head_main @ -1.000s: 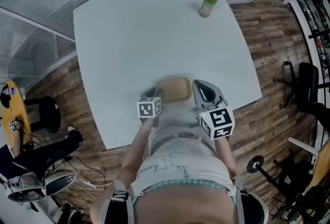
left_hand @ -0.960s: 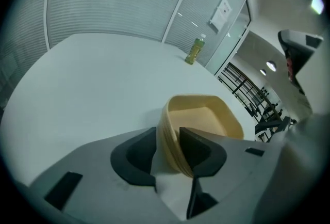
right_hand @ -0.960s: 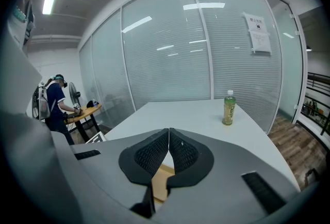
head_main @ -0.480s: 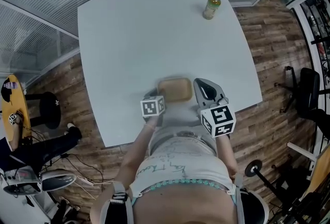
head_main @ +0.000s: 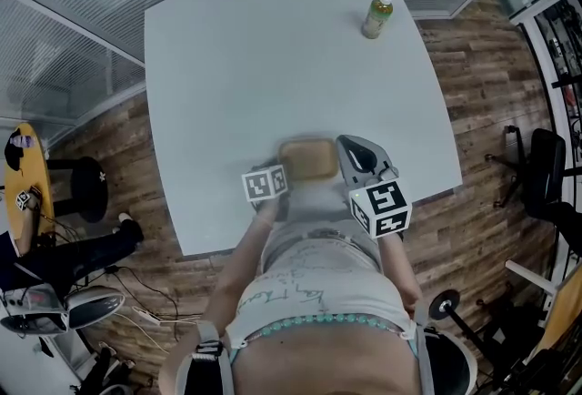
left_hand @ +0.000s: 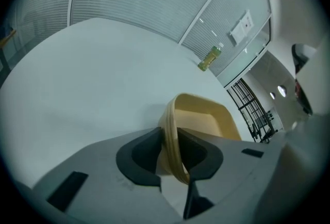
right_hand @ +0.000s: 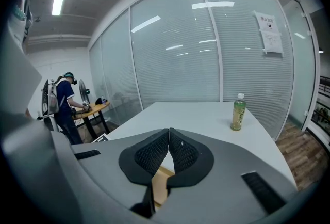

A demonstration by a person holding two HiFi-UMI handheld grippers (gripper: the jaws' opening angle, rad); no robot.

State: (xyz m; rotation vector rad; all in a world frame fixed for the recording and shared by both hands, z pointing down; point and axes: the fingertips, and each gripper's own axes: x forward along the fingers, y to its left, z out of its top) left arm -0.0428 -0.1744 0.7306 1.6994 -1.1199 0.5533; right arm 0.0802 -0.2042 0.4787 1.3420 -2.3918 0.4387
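Left gripper [left_hand: 172,141]: clamped on the near wall of a tan tray [left_hand: 209,120], one jaw inside, one outside. Right gripper [right_hand: 168,146]: pressed shut on nothing, just right of the tray. Tray at the near edge of a pale white table [head_main: 264,47]. At the far right corner, a green bottle [head_main: 376,15], upright, well apart. Around: wood-plank floor [head_main: 473,84], glass walls with blinds [right_hand: 170,58], a person [right_hand: 64,98] at a side desk.

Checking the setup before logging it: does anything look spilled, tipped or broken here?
Nothing stands out. The bottle stands upright, capped; the tan tray looks empty and whole, its wall pinched in the left claw.
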